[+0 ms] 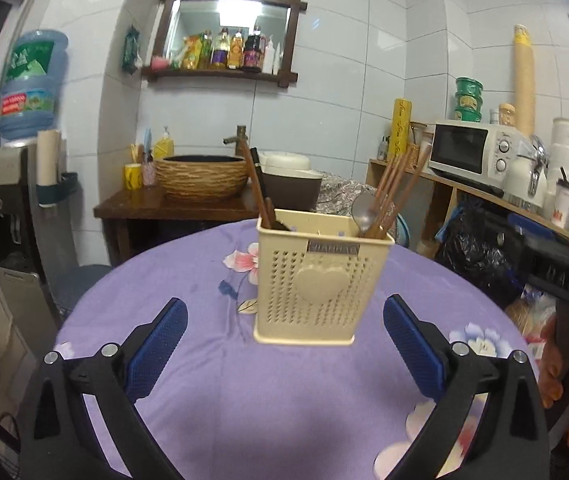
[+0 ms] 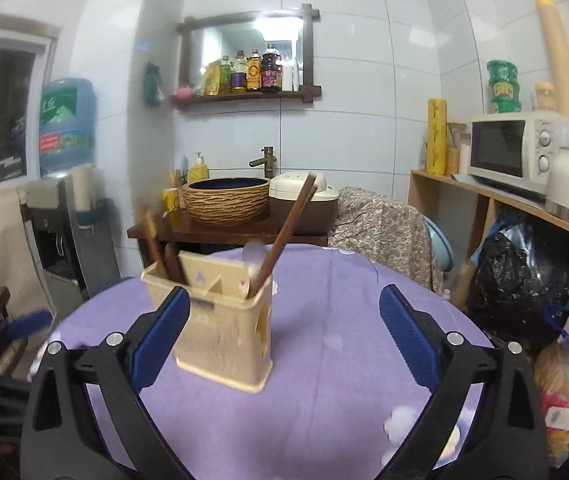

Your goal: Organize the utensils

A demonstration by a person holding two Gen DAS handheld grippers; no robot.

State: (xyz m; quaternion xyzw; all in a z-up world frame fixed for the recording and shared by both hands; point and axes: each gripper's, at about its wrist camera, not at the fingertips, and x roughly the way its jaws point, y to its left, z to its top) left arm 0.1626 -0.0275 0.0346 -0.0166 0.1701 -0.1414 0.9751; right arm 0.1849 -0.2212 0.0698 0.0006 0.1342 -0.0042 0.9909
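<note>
A cream perforated utensil holder with a heart on its front stands upright on the purple flowered tablecloth. Brown chopsticks and a metal spoon stand in its right compartment, and dark chopsticks in its left one. My left gripper is open and empty, just short of the holder. In the right wrist view the holder stands left of centre, with chopsticks leaning right. My right gripper is open and empty; its left finger overlaps the holder's left side.
A wooden washstand with a woven basin and a rice cooker stands behind the table. A shelf with a microwave and a black bag is at the right. A water dispenser is at the left.
</note>
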